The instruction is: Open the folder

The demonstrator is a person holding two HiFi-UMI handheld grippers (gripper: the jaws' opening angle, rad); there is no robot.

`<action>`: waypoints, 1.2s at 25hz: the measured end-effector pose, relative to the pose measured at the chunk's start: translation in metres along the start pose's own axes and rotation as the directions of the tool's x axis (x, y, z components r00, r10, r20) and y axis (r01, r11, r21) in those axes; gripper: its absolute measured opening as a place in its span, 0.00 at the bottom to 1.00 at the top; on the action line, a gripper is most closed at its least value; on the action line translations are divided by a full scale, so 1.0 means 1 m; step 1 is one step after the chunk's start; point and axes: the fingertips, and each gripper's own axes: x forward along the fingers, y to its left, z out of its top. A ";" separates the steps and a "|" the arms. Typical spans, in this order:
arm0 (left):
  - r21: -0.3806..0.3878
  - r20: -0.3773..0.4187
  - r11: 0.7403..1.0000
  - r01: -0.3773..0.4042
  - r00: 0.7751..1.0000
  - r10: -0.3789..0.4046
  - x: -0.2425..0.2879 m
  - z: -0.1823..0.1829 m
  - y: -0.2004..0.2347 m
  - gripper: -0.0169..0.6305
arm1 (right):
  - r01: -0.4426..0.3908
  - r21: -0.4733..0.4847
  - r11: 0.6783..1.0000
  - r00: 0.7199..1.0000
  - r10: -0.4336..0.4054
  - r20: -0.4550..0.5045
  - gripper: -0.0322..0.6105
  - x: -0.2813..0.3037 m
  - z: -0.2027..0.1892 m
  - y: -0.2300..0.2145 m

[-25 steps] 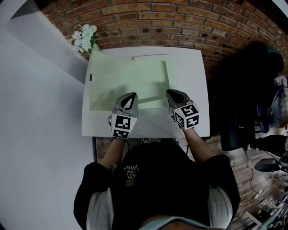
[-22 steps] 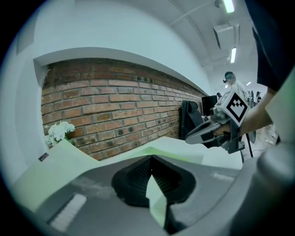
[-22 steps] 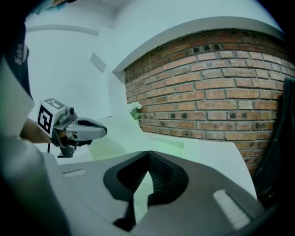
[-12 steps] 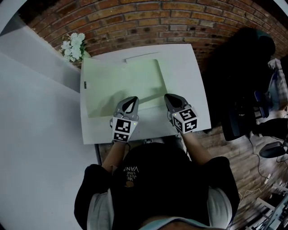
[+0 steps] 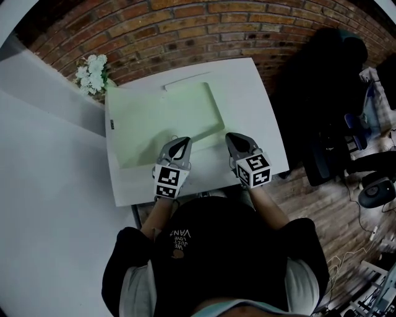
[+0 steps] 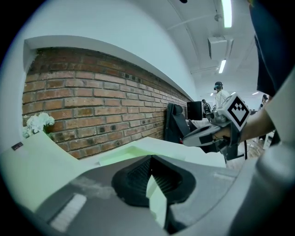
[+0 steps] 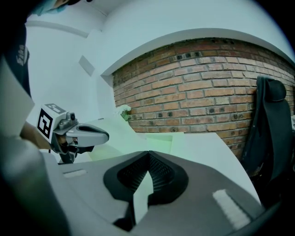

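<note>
Brick wall (image 5: 185, 25), white table (image 5: 255, 111), green folder (image 5: 162, 121)

Left tool (image 6: 151, 158) jaws together; green folder (image 6: 126, 154) ahead; right tool (image 6: 186, 139) at right; brick wall (image 6: 92, 110) behind.

- Office-style workroom.
- White tabletop (image 5: 266, 117) set against a bare brick wall (image 5: 185, 25).
- Black office chair (image 7: 269, 138) right of the tabletop; a monitor (image 6: 194, 109) and ceiling strip lights (image 6: 226, 9) beyond it.
</note>
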 end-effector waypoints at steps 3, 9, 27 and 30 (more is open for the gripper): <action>-0.010 0.008 1.000 0.015 1.000 -0.015 -0.001 -0.001 -0.004 0.03 | 0.020 0.008 1.000 1.000 -0.020 0.007 0.05 -0.005 -0.002 0.000; -0.020 0.030 0.999 0.034 0.999 -0.034 -0.004 -0.001 -0.010 0.03 | 0.054 0.012 0.998 0.998 -0.055 0.020 0.05 -0.015 -0.004 -0.003; -0.025 0.045 1.000 0.017 0.999 -0.016 -0.014 -0.003 -0.010 0.03 | 0.100 -0.015 0.995 0.995 -0.099 0.021 0.05 -0.028 -0.006 -0.006; -0.028 0.046 1.000 0.010 0.999 -0.009 -0.016 -0.004 -0.009 0.03 | 0.103 -0.015 0.995 0.995 -0.103 0.016 0.05 -0.029 -0.008 -0.005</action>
